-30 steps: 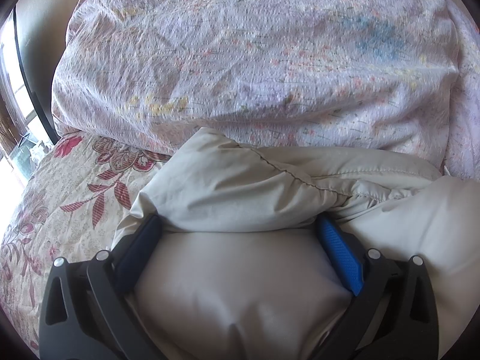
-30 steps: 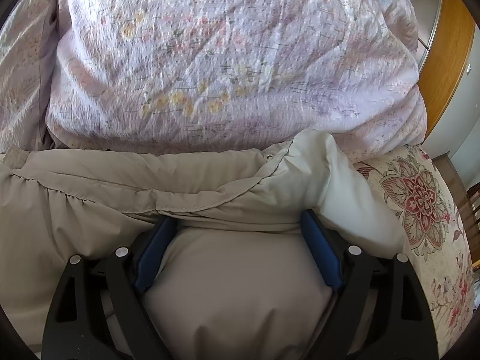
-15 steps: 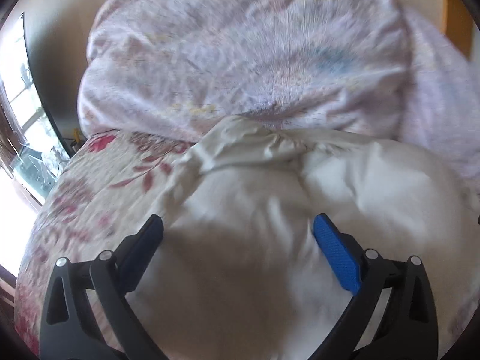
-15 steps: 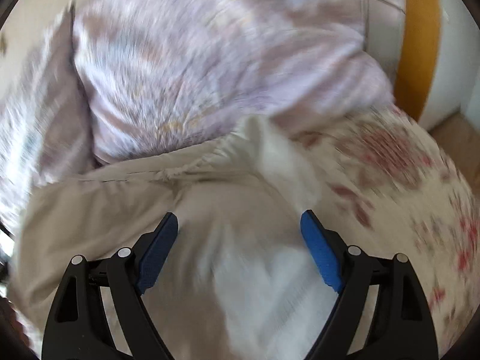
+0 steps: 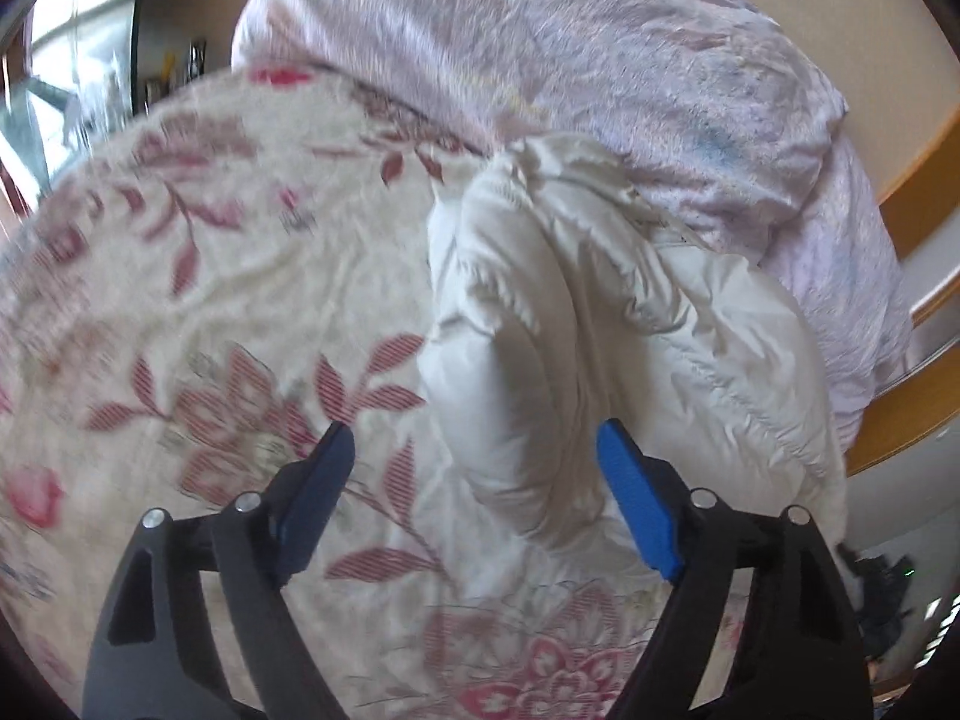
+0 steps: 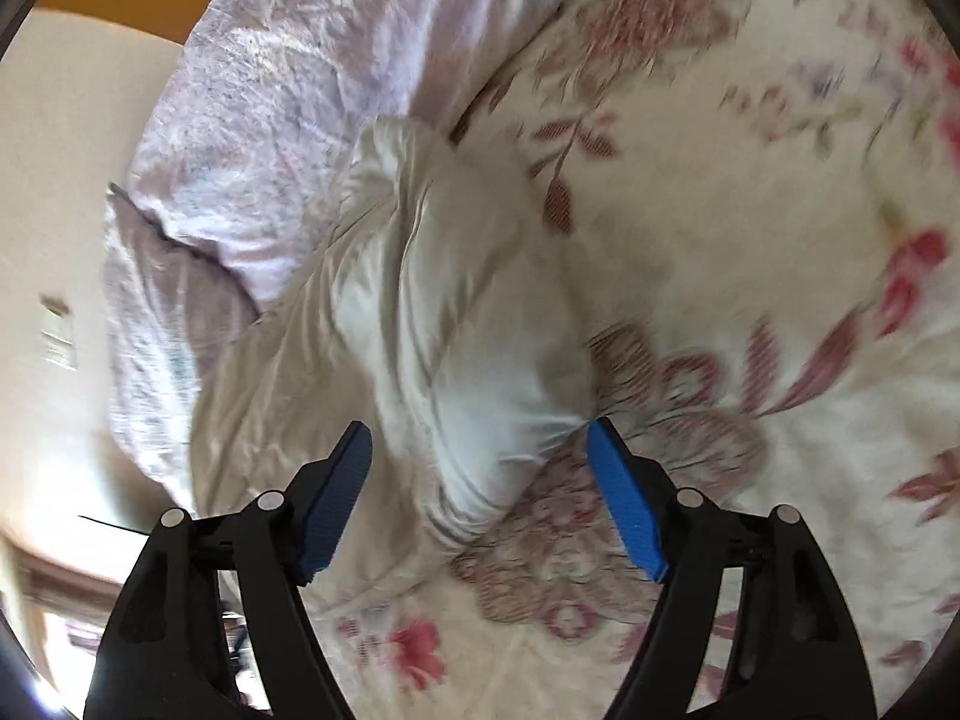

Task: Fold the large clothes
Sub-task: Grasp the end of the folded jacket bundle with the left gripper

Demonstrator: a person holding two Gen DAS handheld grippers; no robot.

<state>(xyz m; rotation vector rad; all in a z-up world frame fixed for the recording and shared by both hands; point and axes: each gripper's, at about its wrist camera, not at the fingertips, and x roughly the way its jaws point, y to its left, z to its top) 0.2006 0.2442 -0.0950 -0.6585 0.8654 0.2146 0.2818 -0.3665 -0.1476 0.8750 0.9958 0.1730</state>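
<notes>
Cream, puffy jacket (image 5: 606, 324) lies bunched on the floral bedsheet (image 5: 240, 276), its far end against the lilac quilt (image 5: 600, 60). Nearer than the quilt, the left gripper (image 5: 477, 468) and right gripper (image 6: 480, 450) each straddle a padded fold, jaws closing, blue pads not yet pressing it.

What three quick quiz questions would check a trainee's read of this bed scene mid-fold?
1. True or false: the white puffer jacket lies on the floral bedsheet.
2. What bulky item lies behind the jacket? A) lilac quilt B) suitcase C) laundry basket
3. What colour are the pads of the right hand-held gripper?

Key: 1 true; 2 A, the lilac quilt; 3 blue.
</notes>
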